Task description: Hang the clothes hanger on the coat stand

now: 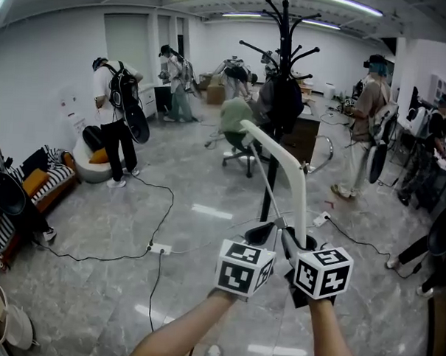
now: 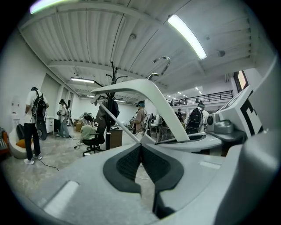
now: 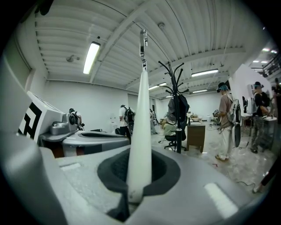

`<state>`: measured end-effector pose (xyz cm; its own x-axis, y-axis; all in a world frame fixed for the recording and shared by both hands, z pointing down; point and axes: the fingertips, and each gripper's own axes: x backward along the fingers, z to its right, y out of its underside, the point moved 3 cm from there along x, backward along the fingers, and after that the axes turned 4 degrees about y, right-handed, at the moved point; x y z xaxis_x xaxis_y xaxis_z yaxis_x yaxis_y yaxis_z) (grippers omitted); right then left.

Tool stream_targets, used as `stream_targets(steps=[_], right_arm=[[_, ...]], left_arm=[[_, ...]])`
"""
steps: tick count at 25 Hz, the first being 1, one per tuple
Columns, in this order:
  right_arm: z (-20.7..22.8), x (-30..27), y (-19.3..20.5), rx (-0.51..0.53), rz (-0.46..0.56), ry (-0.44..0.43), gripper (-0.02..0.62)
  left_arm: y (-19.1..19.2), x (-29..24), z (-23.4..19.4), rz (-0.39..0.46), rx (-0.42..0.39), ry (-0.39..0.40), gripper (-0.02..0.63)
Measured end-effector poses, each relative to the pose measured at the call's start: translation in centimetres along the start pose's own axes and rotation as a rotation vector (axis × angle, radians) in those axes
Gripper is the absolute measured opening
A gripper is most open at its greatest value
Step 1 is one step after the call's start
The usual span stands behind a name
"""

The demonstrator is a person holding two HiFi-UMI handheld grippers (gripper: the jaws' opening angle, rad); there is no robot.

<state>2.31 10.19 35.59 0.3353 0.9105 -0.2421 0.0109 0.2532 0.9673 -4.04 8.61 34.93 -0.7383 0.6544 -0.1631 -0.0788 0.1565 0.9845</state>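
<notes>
One white clothes hanger [image 1: 300,192], nearly upright.
Head view: rises from right gripper [image 1: 292,241], well short of coat stand [image 1: 283,36]. Left gripper view: left gripper [image 2: 141,147] pinched together, empty. Right gripper view: clamped on hanger's lower tip, metal hook topmost.

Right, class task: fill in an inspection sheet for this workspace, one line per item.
Surface: glossy grey floor.
Job's things: white hanger, one end in the right gripper; black coat stand ahead, apart from it.
Clutter: dark bag hanging on the stand.
Grippers: right gripper jaws shut on the hanger; left gripper jaws together, nothing seen between.
Cables: black cable running to a power strip.
Surroundings: people, office chair, sofa.
</notes>
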Motion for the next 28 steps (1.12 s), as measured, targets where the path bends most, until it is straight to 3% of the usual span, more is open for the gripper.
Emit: stream_targets(steps=[16, 28], right_arm=[[-1.0, -11.5, -4.1, -0.002, -0.023, 0.042, 0.018], [0.6, -16.5, -5.0, -0.009, -0.016, 0.028, 0.018]], left_arm=[[-2.8, -3.5, -11.3, 0.02, 0.003, 0.072, 0.005], [-2.8, -6.7, -15.2, 0.015, -0.016, 0.068, 0.005]])
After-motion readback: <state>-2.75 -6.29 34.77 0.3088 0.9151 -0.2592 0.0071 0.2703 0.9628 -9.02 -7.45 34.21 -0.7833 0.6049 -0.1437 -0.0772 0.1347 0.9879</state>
